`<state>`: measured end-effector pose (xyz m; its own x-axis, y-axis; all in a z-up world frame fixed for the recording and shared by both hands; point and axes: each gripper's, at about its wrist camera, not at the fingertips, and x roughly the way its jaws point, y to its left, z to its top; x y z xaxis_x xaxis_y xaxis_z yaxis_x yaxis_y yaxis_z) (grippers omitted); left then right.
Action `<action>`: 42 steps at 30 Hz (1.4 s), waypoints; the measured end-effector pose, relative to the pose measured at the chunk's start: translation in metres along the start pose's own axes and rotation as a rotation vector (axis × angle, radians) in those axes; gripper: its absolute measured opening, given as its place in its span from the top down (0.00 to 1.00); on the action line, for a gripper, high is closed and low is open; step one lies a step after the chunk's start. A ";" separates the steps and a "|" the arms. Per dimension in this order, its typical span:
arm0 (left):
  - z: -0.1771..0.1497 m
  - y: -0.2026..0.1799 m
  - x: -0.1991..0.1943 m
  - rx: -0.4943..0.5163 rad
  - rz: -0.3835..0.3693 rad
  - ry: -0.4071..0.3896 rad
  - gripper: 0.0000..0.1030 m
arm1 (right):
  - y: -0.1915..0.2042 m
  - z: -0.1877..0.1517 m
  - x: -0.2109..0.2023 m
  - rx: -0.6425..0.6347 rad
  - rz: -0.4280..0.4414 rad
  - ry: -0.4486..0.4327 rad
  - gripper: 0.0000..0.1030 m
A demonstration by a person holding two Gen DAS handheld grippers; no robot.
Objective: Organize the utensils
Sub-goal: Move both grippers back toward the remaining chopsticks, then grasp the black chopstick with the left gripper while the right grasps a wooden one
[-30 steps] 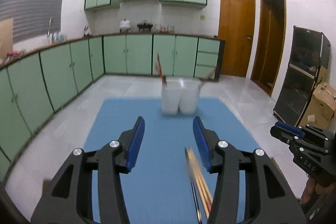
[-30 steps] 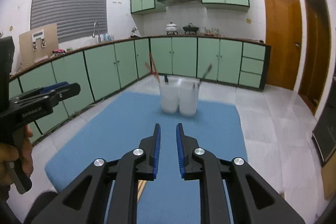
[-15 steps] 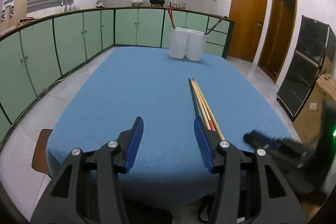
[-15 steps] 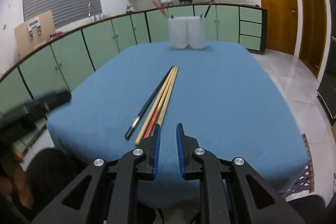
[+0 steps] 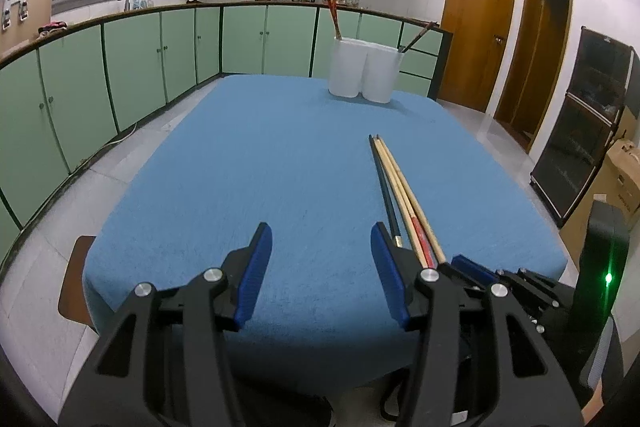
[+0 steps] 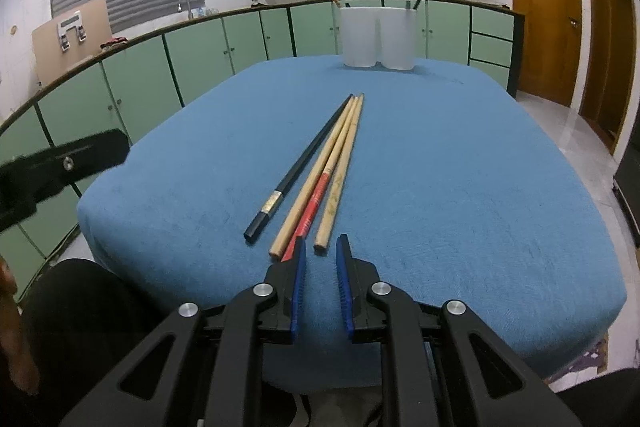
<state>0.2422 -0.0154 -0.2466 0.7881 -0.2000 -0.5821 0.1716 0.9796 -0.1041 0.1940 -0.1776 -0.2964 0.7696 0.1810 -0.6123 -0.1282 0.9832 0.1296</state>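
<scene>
Several chopsticks lie side by side on the blue tablecloth (image 6: 460, 167): a black chopstick (image 6: 308, 155), two pale wooden chopsticks (image 6: 344, 155) and a red-ended chopstick (image 6: 316, 195) between them. My right gripper (image 6: 321, 243) hovers just short of their near ends, its jaws a narrow gap apart with nothing between them. My left gripper (image 5: 320, 243) stands open and empty over the near edge of the cloth, left of the chopstick bundle (image 5: 396, 183). At the far end, two white cups (image 6: 376, 35) hold red and dark chopsticks.
The table sits in a kitchen with green cabinets (image 5: 120, 75) along the left and back. Wooden doors (image 5: 476, 35) and a dark cabinet (image 5: 584, 123) stand to the right. A person's dark-clothed lap shows under the near table edge in the right wrist view.
Both grippers have come down from above the table to its near edge. The chopsticks now lie just ahead of the right gripper. Neither gripper has taken hold of anything.
</scene>
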 end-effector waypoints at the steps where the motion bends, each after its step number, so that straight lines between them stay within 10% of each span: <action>1: -0.001 0.000 0.003 0.002 -0.001 0.008 0.51 | -0.003 0.002 0.002 0.002 -0.006 0.002 0.86; 31: -0.034 -0.057 0.058 0.111 -0.053 0.142 0.54 | -0.061 0.004 -0.006 0.158 -0.061 -0.003 0.93; 42: -0.027 -0.062 0.068 0.133 -0.084 0.121 0.94 | -0.056 0.001 -0.006 0.143 -0.064 -0.002 0.91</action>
<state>0.2692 -0.0897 -0.3010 0.6922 -0.2697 -0.6694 0.3170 0.9469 -0.0537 0.1976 -0.2342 -0.2991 0.7744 0.1181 -0.6216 0.0111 0.9798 0.1999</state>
